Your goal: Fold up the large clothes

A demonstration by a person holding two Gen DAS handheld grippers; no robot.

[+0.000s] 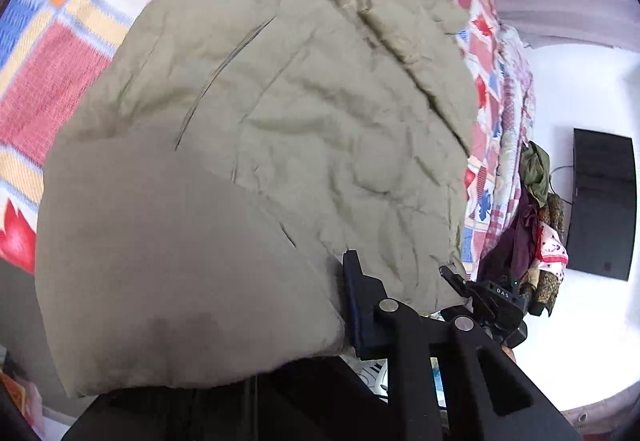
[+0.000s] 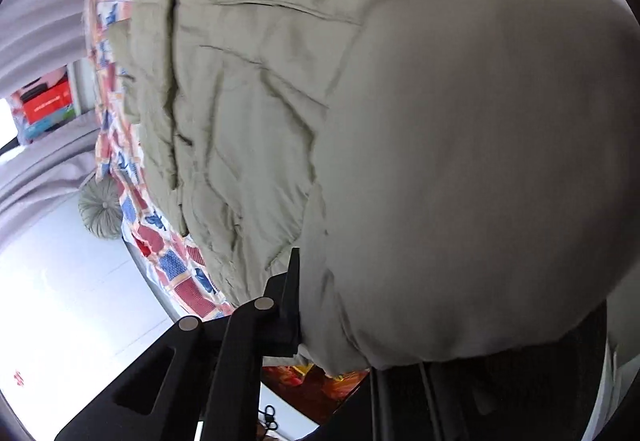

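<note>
A large beige padded garment point(image 1: 280, 113) lies on a patchwork bed cover point(image 1: 60, 53) and fills most of both views. Its near edge bulges up close to the lens. My left gripper point(image 1: 340, 281) is shut on that edge: one black finger point(image 1: 354, 297) with a blue pad shows, and cloth hides the other. In the same view my right gripper point(image 1: 454, 277) bites the garment's corner. In the right wrist view the garment point(image 2: 400, 121) drapes over my right gripper point(image 2: 308, 281), which is shut on its hem. One finger point(image 2: 292, 293) shows there.
The bed cover point(image 2: 176, 265) ends at a white floor point(image 2: 80, 301). A heap of other clothes point(image 1: 536, 209) and a black flat panel point(image 1: 602, 201) stand beside the bed. A round grey cushion point(image 2: 100, 207) lies on the floor, near a red box point(image 2: 46, 105) and pale curtains point(image 2: 40, 21).
</note>
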